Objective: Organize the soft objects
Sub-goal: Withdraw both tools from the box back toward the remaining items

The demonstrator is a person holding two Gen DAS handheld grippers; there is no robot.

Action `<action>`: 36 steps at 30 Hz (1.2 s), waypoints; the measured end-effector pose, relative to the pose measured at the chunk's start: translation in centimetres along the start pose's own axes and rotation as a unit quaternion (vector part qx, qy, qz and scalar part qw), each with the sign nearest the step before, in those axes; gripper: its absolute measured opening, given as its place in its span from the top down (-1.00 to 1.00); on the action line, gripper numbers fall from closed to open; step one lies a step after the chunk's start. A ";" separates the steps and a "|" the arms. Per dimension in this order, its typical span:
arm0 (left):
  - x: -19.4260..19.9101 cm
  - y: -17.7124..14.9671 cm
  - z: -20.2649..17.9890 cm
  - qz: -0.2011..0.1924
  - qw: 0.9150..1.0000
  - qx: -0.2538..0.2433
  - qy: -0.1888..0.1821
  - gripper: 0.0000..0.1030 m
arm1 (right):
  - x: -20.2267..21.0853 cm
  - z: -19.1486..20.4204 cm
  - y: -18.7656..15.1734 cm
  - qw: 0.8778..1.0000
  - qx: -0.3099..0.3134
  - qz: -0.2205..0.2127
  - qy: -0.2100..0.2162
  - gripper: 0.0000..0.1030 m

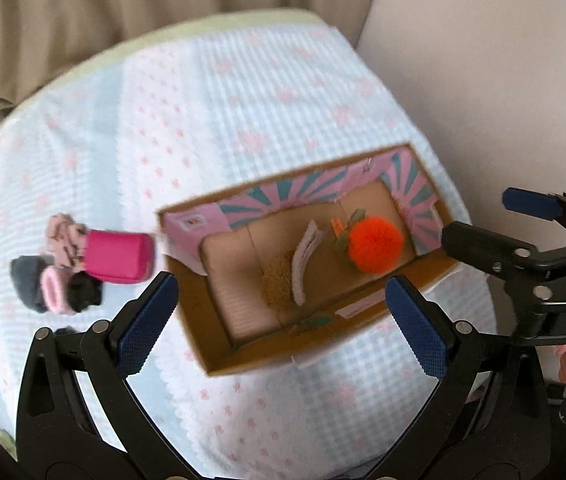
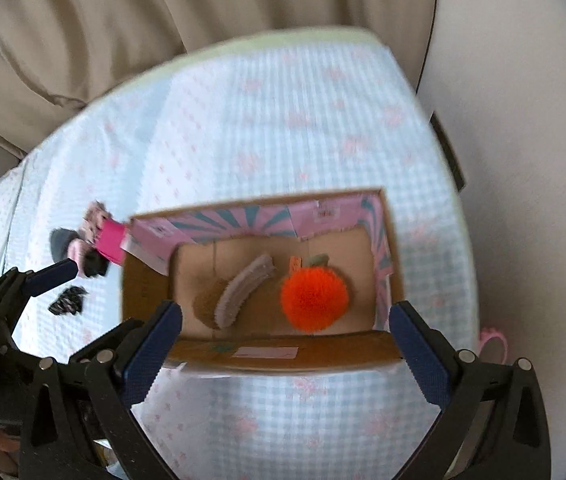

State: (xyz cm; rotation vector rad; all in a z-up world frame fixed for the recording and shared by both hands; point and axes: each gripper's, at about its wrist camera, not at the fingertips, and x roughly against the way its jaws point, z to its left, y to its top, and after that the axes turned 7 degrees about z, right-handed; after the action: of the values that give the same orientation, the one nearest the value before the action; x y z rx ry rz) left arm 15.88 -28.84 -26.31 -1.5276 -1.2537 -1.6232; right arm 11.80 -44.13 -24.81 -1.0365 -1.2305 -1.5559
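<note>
Cardboard box [image 2: 283,354] on a tabletop covered with a pale blue checked cloth [image 2: 283,128], seen from above by both wrist cameras. Inside lie an orange pompom [image 2: 314,301], a brown plush piece [image 2: 207,307] and a curved pinkish-grey piece [image 2: 245,290]. Left of the box sits a cluster of soft items beside a magenta block [image 1: 119,256]. Left hand-held gripper [image 1: 283,324] and right hand-held gripper [image 2: 285,354] both have their fingers spread wide, holding nothing.
</note>
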 end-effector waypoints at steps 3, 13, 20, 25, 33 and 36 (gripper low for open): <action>4.1 -0.9 0.8 -0.030 0.999 0.010 0.001 -0.99 | 4.2 1.4 -0.5 0.999 0.007 -0.041 -0.014 -1.00; 15.8 -4.3 6.2 -0.145 0.987 0.053 0.036 -0.99 | 13.0 7.2 -1.8 0.988 0.034 -0.144 -0.039 -1.00; 20.5 -8.5 11.5 -0.195 0.974 0.101 0.054 -0.99 | 15.7 12.0 -2.8 0.982 0.040 -0.185 -0.025 -1.00; 22.1 -11.9 16.4 -0.212 0.965 0.139 0.071 -0.99 | 15.0 15.9 -2.9 0.979 0.058 -0.193 -0.013 -1.00; 22.2 -15.5 23.8 -0.210 0.960 0.166 0.084 -0.99 | 12.0 22.7 -3.0 0.980 0.071 -0.185 0.011 -1.00; 21.2 -16.1 27.0 -0.199 0.962 0.169 0.081 -0.99 | 10.0 25.1 -2.9 0.983 0.066 -0.171 0.014 -1.00</action>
State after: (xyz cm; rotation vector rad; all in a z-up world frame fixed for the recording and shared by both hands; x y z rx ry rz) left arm 9.26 5.81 -12.34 -0.9563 -1.7187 -1.6243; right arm 8.57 -20.47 -11.93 -0.7423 -1.5291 -1.7108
